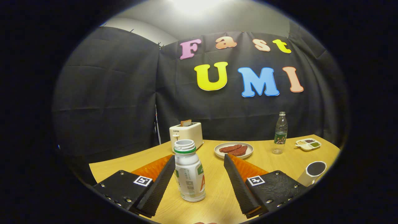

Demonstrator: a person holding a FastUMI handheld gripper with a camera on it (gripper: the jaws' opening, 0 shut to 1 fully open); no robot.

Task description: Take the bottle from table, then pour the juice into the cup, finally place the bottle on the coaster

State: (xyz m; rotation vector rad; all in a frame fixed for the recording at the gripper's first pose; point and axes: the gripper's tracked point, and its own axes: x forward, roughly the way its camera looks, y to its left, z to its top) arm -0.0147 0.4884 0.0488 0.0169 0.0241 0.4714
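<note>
Two fingers of the hand-held gripper (199,174) stand spread wide, holding nothing. Bottle (188,171) sits upright on the counter (217,199) between them, cap off, close against the left finger, clear gap to the right one. Step looks like the grasp: shift left to centre it, squeeze mid-body, stay level or the juice spills. Gripper is low, pointing straight along the counter. Cup (312,172) is off right, beyond the right finger. Can't make out a coaster.
</note>
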